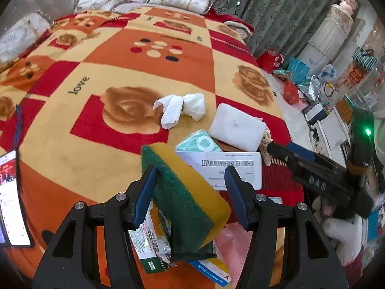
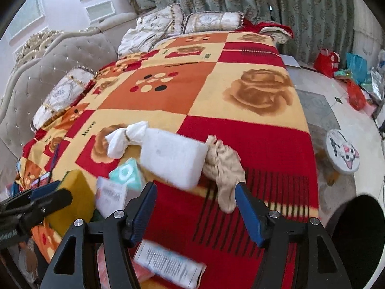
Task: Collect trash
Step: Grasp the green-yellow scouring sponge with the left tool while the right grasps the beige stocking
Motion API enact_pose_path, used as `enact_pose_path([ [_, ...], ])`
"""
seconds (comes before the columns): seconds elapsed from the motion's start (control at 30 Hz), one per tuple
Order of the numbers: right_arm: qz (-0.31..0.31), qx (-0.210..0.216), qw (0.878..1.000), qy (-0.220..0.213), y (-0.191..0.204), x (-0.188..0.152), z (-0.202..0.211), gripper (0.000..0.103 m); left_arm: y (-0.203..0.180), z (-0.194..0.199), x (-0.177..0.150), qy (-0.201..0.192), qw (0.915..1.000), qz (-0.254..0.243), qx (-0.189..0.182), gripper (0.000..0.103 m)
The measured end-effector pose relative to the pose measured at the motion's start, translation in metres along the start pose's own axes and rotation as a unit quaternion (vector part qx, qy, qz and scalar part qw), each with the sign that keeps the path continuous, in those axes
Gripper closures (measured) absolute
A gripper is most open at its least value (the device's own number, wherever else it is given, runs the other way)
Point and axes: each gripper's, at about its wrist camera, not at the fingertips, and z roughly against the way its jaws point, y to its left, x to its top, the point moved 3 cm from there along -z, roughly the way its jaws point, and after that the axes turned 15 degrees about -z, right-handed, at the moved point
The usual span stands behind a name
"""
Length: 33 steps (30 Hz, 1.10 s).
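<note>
Straddling the sponge (image 1: 190, 200), the left gripper (image 1: 192, 183) gapes wide, gripping nothing; the right gripper (image 2: 195, 207) is wide open, empty, with the rag (image 2: 223, 166) at 12 o'clock.

My left tongs (image 1: 191, 184) were matt black plastic with ribbed blue pads (image 1: 237, 197) and bright metal pins. The scouring sponge (image 1: 185, 200) between them showed rough green scrub fibre on soft yellow foam. The bedspread (image 1: 108, 55) looked like fuzzy, matt fleece. The crumpled tissue (image 1: 179, 108) was thin white paper, the white foam block (image 1: 237, 127) smooth and dull, the tablet box (image 1: 231, 168) smooth card. In the right view, the beige rag (image 2: 222, 166) was wrinkled cloth.
</note>
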Motion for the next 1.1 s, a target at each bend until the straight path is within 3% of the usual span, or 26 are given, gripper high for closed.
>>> enact_pose_path([
  [0.27,-0.006,-0.039,0.999,0.030,-0.032,0.009,-0.047,0.039,0.005,-0.011,-0.003,0.014,0.9993,-0.001,-0.036,0.051],
  [0.4,-0.013,0.001,1.000,0.011,-0.035,0.005,-0.049,0.068,0.009,-0.007,-0.004,0.012,0.9993,-0.003,-0.035,0.066],
  [0.5,0.001,0.001,1.000,-0.005,-0.030,0.002,-0.035,0.073,0.008,0.005,0.001,-0.002,0.9995,-0.010,-0.031,0.075],
  [0.73,-0.013,0.022,0.999,-0.042,-0.036,-0.004,0.015,0.074,-0.012,0.034,0.016,-0.045,0.9973,-0.030,-0.051,0.078],
  [1.1,-0.028,0.048,0.996,-0.066,-0.041,-0.027,0.067,0.074,-0.056,0.046,0.023,-0.061,0.9939,-0.062,-0.069,0.078],
])
